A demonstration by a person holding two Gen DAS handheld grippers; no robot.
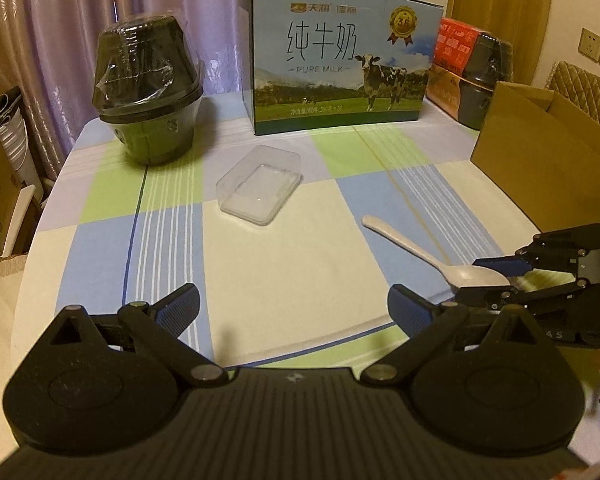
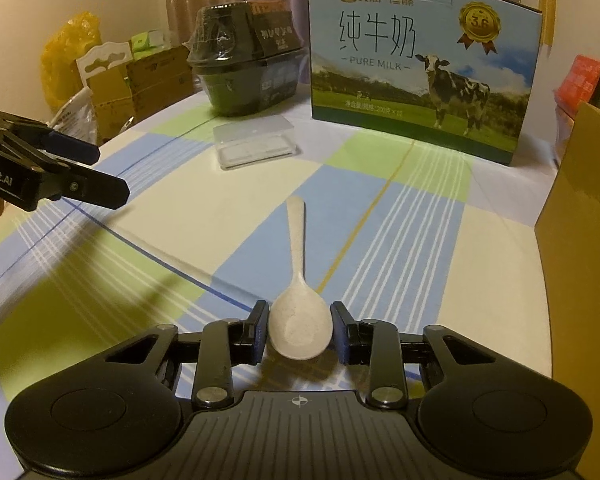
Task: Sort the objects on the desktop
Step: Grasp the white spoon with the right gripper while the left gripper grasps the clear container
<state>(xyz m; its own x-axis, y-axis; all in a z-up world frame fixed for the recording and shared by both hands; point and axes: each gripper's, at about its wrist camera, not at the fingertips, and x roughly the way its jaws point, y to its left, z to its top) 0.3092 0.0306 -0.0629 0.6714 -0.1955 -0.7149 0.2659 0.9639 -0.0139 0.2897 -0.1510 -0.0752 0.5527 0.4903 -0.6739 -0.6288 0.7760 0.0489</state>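
Right gripper sat low over the checked tablecloth with the white spoon bowl between its jaws, handle pointing away toward the milk carton. The pads looked just at the bowl's edges, a sliver of gap on the right side, so contact was unclear; not a firm grasp yet by my read. To do it well: finish the squeeze evenly on the widest part of the bowl, keep the fingers level with the cloth so the rounded bowl doesn't squirt out or tip, then lift straight. The clear plastic box, lying further back near the wrapped black bowl pack, seemed the likely place for the spoon. Left gripper hovered released, jaws wide, nothing in them, over bare cloth. Readable text: carton said "PURE MILK" with large Chinese characters 纯牛奶, a gold medal badge marked "3.6", small print below too blurred. Left gripper body showed "Robot.AI" in the right view. Writing on the bowl pack was unreadable.
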